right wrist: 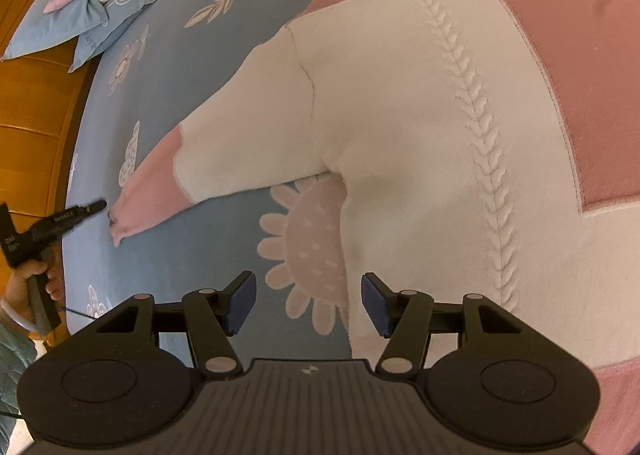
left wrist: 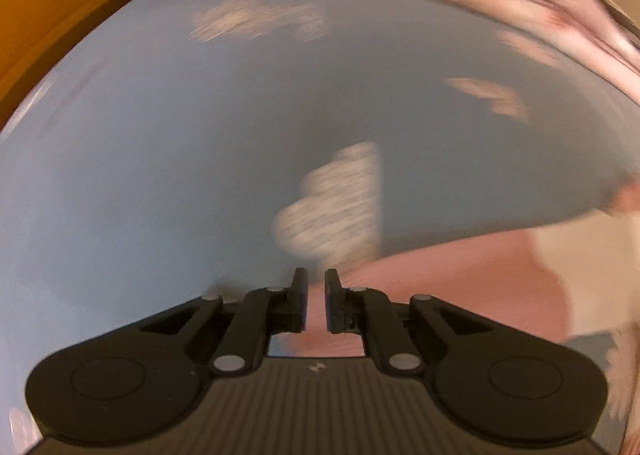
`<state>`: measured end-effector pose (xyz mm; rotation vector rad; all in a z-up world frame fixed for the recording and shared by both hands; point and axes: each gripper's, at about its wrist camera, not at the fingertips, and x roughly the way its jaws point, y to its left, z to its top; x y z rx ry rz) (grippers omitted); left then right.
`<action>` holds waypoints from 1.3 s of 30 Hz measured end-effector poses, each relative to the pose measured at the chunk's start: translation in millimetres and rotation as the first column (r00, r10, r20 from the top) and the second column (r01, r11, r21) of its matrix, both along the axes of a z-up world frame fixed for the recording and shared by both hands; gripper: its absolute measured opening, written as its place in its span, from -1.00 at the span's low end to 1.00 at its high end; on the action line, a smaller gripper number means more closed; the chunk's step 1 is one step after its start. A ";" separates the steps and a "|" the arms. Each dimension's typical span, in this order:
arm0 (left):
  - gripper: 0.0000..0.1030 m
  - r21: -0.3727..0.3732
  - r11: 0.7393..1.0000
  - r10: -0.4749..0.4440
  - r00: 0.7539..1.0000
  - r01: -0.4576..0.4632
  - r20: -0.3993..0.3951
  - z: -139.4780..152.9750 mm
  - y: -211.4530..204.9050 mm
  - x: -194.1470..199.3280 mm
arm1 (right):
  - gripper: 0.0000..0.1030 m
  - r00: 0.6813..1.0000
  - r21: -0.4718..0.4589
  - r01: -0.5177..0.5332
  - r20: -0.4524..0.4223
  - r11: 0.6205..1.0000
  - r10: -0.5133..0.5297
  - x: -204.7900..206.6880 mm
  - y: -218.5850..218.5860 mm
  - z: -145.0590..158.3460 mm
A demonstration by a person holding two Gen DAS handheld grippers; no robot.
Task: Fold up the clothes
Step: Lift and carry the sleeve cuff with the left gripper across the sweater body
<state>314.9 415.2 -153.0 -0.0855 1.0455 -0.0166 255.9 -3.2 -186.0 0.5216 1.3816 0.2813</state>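
One sweater (right wrist: 420,127), cuff (right wrist: 132,219) lower left by left gripper (right wrist: 102,206), jaws near-closed, empty. Right gripper (right wrist: 308,303) wide, straddling sweater's side edge. Two pillows (right wrist: 64,27) upper left.

A bed (right wrist: 192,63) fills most of both views, covered by a blue-grey sheet printed with pale pink flowers and leaves. In the upper left of the right wrist frame lie blue and pink patterned pillows (right wrist: 60,31), against an orange padded headboard (right wrist: 32,103). Warm, soft light; the left wrist view is blurred
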 end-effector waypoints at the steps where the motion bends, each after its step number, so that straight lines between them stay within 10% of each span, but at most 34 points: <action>1: -0.63 -0.032 0.997 -0.071 0.997 0.072 0.017 4.0 -14.2 11.7 | 0.23 1.000 0.002 0.003 0.002 1.000 -0.003 0.8 0.7 -0.2; 11: -0.58 -0.264 0.770 -0.583 0.808 0.581 0.078 -8.9 -208.0 127.3 | 0.23 0.997 0.050 0.063 0.044 0.997 -0.065 -7.7 -5.1 11.3; 26: -0.45 -0.128 0.705 -0.709 0.697 0.697 -0.110 -33.0 -258.2 125.7 | 0.28 0.979 0.077 -0.072 0.198 0.994 0.055 32.4 -49.2 23.9; 32: -0.30 -0.142 0.703 -0.711 0.695 0.697 -0.111 -32.8 -255.0 124.0 | 0.27 0.809 -0.178 -0.372 0.420 0.911 0.412 150.5 -33.4 69.3; 39: -0.36 -0.124 0.706 -0.708 0.695 0.698 -0.124 -29.3 -258.6 125.1 | 0.19 0.500 -0.464 -0.682 0.269 0.566 0.823 229.8 25.1 30.9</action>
